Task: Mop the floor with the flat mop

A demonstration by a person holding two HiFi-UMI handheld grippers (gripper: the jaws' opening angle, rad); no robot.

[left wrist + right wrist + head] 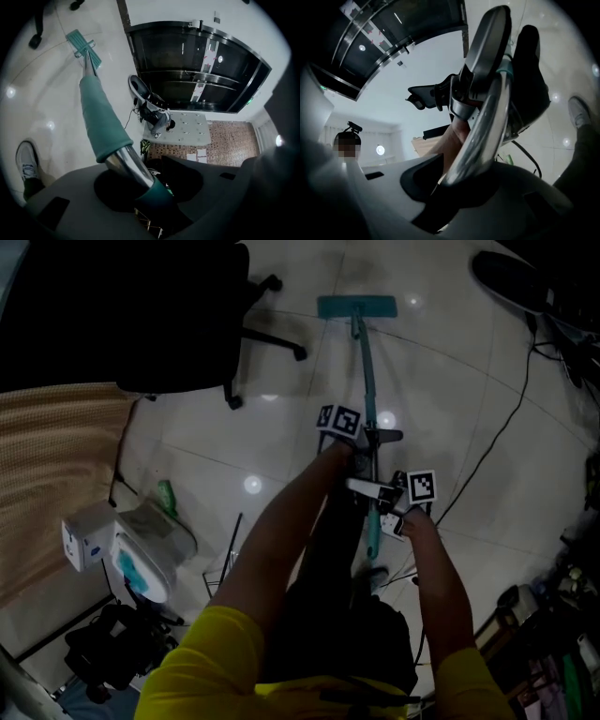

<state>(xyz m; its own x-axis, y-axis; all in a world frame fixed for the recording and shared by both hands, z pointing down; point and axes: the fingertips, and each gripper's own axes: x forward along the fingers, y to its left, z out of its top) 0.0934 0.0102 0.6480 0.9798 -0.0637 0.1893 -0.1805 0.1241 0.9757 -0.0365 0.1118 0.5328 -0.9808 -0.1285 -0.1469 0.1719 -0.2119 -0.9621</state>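
Firmly, the left gripper (367,440) and right gripper (373,491) clamp the teal-sleeved metal mop pole (367,371). Its flat teal mop head (356,306) rests at twelve o'clock on the glossy pale tile floor (450,399). Best keep the head flat and overlap the strokes.

the right gripper (459,183) has its two grey jaws closed around the shiny metal mop pole (487,98), which rises up and slightly to the right. at the right edge a white shoe (580,111) stands on the glossy pale floor (567,51).
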